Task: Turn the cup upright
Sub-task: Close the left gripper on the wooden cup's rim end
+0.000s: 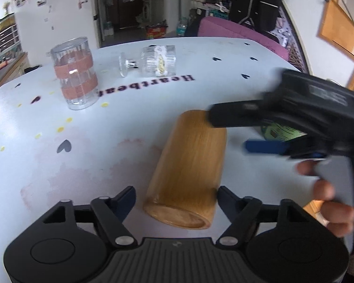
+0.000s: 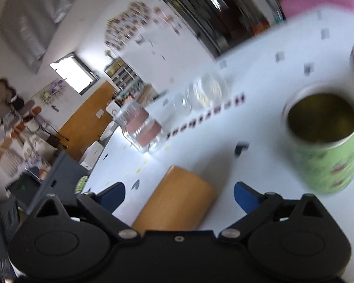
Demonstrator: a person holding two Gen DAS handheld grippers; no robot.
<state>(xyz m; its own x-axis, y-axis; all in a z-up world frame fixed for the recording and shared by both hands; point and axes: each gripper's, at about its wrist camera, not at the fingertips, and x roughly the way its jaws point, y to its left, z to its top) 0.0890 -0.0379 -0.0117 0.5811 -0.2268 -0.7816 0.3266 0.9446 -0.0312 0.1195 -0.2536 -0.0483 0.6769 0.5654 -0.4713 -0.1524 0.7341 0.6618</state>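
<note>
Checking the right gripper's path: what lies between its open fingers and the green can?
In the right wrist view, only bare tablecloth with one small dark heart print lies between the right gripper and the green can; the wooden cup sits between the fingers.

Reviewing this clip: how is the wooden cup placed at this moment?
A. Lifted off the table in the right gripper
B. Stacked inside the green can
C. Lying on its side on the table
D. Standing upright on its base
C. The wooden cup lies lengthwise on the table, between the open fingers of the left gripper; the right gripper is open too, and the green can stands apart.
</note>
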